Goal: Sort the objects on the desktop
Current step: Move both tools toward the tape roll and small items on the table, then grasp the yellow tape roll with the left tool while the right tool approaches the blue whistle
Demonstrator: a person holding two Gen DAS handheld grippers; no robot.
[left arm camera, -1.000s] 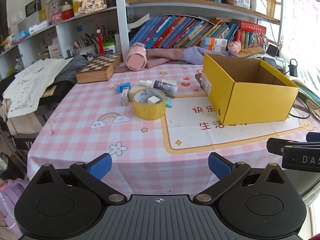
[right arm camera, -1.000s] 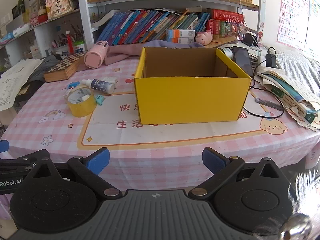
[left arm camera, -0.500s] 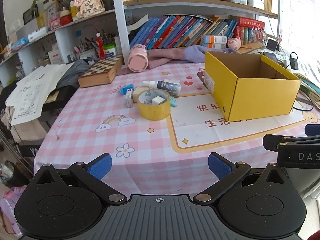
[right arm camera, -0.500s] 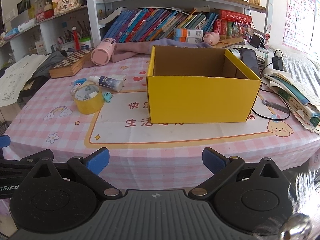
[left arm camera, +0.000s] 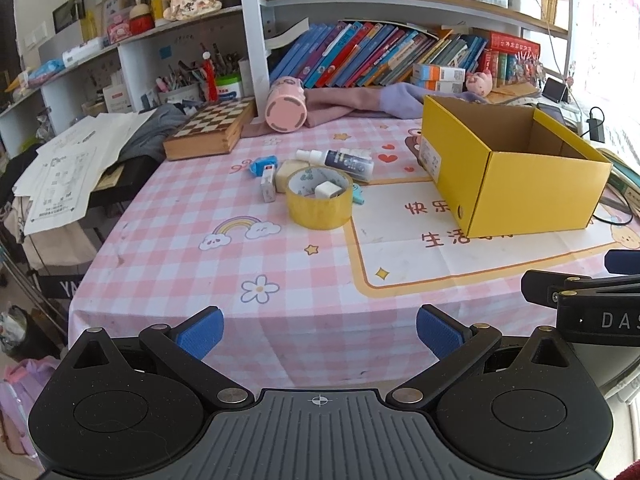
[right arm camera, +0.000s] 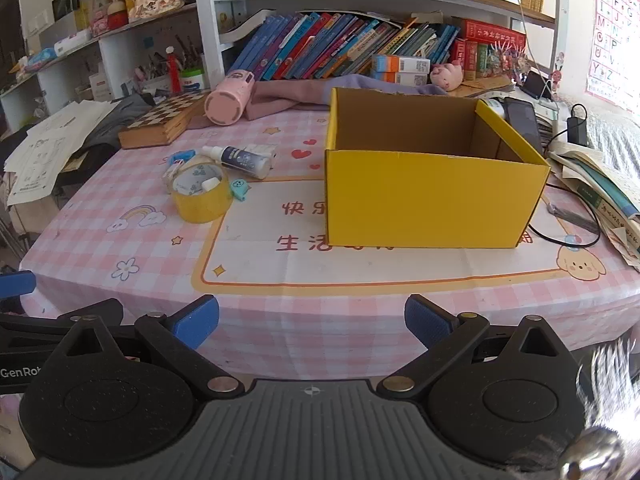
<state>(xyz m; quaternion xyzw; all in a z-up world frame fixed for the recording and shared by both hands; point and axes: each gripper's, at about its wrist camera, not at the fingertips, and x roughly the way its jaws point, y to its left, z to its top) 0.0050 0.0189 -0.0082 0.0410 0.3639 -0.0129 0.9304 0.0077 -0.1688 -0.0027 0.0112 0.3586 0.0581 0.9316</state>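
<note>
Both hand-held grippers (left arm camera: 318, 330) (right arm camera: 312, 320) farther back

I cannot see the floor of the yellow box (right arm camera: 432, 204); its front wall hides it. The white piece inside the tape roll (left arm camera: 320, 202) is too small to name. My right tongs (left arm camera: 592, 300) are cut by the frame edge.

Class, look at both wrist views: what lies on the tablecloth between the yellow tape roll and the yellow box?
Only the small teal clip, right beside the tape roll; toward the yellow box, bare printed tablecloth. Clearest in the right wrist view.
</note>
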